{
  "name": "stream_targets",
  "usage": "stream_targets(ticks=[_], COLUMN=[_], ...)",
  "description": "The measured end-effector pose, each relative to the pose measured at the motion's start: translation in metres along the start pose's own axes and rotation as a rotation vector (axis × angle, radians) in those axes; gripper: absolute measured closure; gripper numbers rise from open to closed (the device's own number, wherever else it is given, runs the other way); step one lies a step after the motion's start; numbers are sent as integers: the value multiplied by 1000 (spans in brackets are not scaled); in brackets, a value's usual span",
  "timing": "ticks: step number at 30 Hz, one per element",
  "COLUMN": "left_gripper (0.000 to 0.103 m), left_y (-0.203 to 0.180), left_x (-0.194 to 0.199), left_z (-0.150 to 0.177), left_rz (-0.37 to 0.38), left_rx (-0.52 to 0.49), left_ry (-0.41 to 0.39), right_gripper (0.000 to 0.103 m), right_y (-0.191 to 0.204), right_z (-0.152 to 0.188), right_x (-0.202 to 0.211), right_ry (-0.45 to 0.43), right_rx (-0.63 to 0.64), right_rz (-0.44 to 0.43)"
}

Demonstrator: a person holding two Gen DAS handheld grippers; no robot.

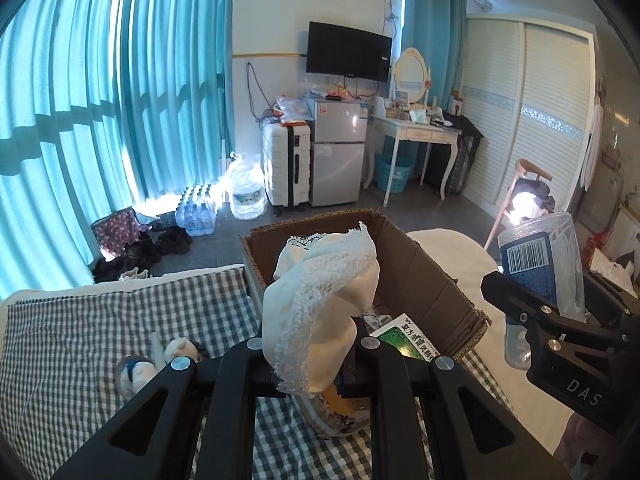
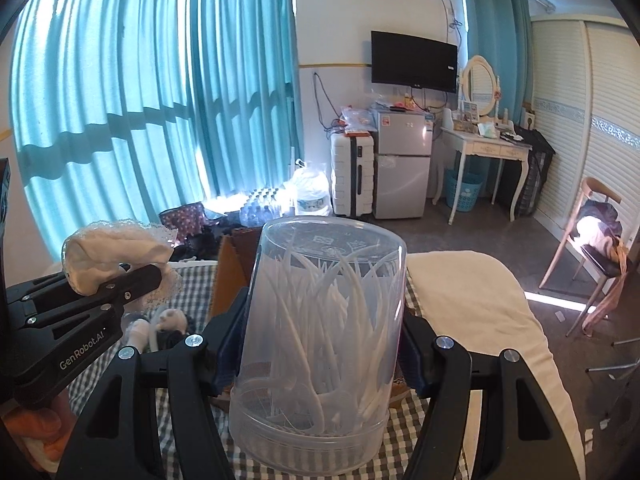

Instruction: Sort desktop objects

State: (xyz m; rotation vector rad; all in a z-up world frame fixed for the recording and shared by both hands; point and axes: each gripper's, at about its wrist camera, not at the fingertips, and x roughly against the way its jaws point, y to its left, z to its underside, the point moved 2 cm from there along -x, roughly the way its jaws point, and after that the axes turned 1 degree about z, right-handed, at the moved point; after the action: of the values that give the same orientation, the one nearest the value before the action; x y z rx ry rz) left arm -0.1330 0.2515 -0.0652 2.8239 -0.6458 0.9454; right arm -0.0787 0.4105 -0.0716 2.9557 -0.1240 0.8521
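The left gripper point(image 1: 310, 354) pinches a lace-trimmed white cloth point(image 1: 320, 304) nearly shut; the right gripper point(image 2: 316, 356), half-open, clamps a clear jar of floss picks point(image 2: 320, 332), above the checked bedspread's point(image 1: 80, 320) edge by the cardboard box point(image 1: 420, 276).

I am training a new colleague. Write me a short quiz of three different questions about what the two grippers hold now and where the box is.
1. True or false: the left gripper is shut on a white lace-edged cloth.
2. What does the right gripper hold? A) a green packet B) a clear plastic jar of white picks C) nothing
3. Fill in: the open cardboard box rests on the ____ bedcover.

Key:
1. True.
2. B.
3. Checked; a green-and-white packet already lies inside the box.
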Motion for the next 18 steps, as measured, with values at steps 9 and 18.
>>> stream_targets(ticks=[9, 18], left_gripper=[89, 89], left_y=[-19, -23], left_x=[-52, -98], left_z=[9, 14], left_rz=[65, 89], left_rx=[-22, -25], left_ry=[62, 140], right_gripper=[39, 39], right_y=[-22, -29], right_z=[8, 11], right_x=[-38, -77], right_ry=[51, 84], right_rx=[-25, -47], right_rz=[20, -6])
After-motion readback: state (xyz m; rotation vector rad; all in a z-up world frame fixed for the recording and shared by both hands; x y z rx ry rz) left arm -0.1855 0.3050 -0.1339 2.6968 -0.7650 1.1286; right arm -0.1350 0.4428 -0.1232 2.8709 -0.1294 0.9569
